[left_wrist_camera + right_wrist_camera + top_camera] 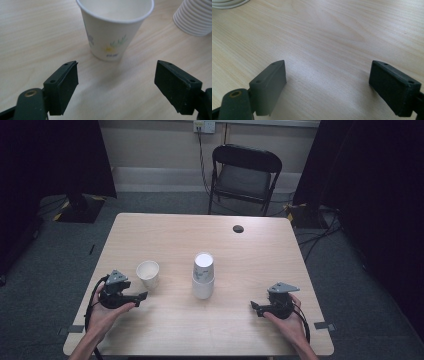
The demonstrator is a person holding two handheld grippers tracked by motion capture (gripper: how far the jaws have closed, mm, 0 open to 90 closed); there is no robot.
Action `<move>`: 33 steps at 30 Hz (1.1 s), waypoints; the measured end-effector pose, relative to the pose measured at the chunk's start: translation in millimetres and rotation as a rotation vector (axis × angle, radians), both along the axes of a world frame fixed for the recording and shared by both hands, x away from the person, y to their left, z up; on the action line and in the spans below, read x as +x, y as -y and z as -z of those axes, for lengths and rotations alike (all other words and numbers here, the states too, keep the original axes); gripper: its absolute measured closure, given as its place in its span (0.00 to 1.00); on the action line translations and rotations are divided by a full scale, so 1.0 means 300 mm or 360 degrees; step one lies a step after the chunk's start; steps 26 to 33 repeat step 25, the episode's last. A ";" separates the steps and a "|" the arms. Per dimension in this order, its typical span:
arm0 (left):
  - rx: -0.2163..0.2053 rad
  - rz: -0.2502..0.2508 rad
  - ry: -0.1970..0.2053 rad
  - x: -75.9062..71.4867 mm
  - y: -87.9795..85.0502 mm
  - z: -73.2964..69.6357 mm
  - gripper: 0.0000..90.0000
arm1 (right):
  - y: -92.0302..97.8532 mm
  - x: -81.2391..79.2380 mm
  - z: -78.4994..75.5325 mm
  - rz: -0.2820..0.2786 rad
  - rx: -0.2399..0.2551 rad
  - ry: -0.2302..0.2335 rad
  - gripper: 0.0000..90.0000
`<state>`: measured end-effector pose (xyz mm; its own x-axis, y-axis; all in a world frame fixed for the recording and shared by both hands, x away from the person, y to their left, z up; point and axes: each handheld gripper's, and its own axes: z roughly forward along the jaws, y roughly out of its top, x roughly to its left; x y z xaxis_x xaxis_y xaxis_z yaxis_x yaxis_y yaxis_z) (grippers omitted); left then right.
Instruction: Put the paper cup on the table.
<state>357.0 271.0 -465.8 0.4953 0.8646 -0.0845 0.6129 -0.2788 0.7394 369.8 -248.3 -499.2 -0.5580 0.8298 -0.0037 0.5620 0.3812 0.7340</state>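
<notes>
Light wood-grain table (165,230), grey carpet around it, black folding chair (245,175) at the far edge, dark curtains on both sides. Small black disc (238,228) near the far right of the tabletop.

Objects: single paper cup (148,273), upright, mouth open, left of centre; floral print on its wall in the left gripper view (113,32). Stack of inverted paper cups (203,276) stands at table centre, well apart from the single cup; ribbed rims of the stack show at upper right in the left gripper view (193,16).

Left gripper (141,297): resting low, just short of the single cup, jaws spread wide with nothing between them and the cup centred ahead of the gap (115,85). No contact.

Right gripper (253,307): near the right front of the table, well apart from the stack, jaws equally wide apart over bare wood (327,87), holding nothing.

Judgement: approach step, grasp not yet made. Likely next move is the left gripper advancing until the cup wall sits between the pads, then closing gently; thin paper will crush or tip if squeezed hard or bumped off-centre.
</notes>
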 end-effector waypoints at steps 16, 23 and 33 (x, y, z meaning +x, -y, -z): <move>0.0135 -0.0041 0.0006 -0.035 0.010 0.113 0.11 | -0.002 0.000 0.000 0.0013 0.0000 0.0001 0.15; 0.0124 -0.0034 0.0024 -0.034 0.009 0.120 0.05 | -0.003 -0.001 0.000 0.0018 -0.0003 0.0002 0.15; 0.0125 -0.0034 0.0024 -0.034 0.009 0.120 0.05 | -0.003 -0.001 0.001 0.0020 -0.0004 0.0004 0.15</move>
